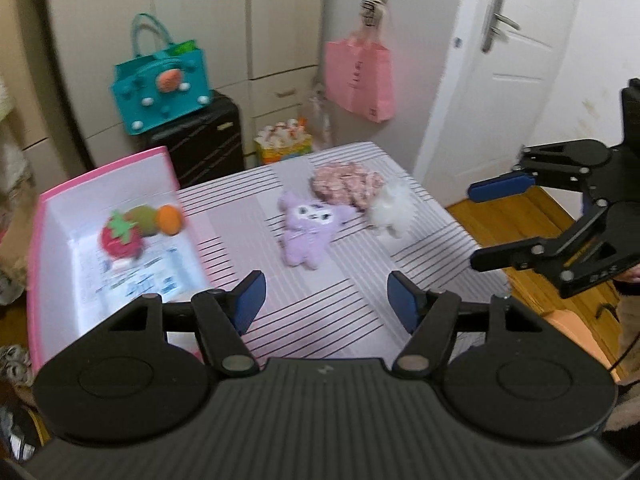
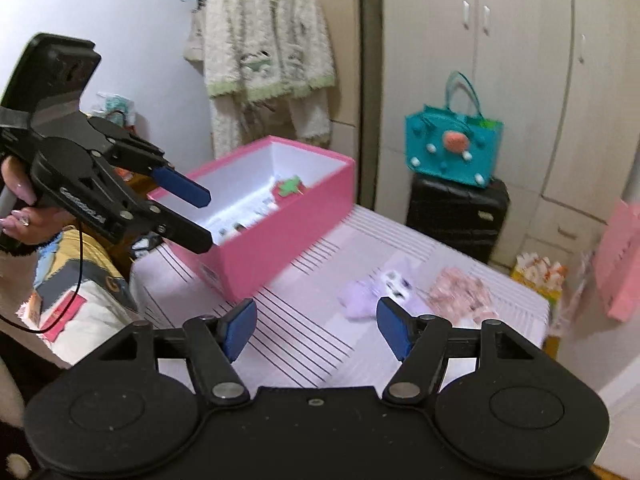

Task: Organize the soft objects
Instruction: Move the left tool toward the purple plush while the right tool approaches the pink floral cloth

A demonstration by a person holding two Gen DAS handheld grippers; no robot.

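A pink box (image 1: 36, 248) stands at the table's left and holds a strawberry plush (image 1: 120, 238), a green plush (image 1: 144, 218) and an orange plush (image 1: 170, 220). On the striped tablecloth (image 1: 340, 292) lie a purple plush (image 1: 308, 228), a pink floral fabric piece (image 1: 346, 186) and a white fluffy plush (image 1: 392, 208). My left gripper (image 1: 326, 300) is open and empty above the table's near side. My right gripper (image 2: 316, 328) is open and empty, above the table, short of the purple plush (image 2: 376, 288). The box (image 2: 280, 236) shows the strawberry (image 2: 290, 190) inside.
A teal bag (image 1: 160, 88) sits on a black suitcase (image 1: 200, 140) behind the table. A pink bag (image 1: 360, 76) hangs on the wall by a white door (image 1: 500, 60). A fluffy cardigan (image 2: 264, 40) hangs behind the box. Wood floor (image 1: 528, 224) lies right of the table.
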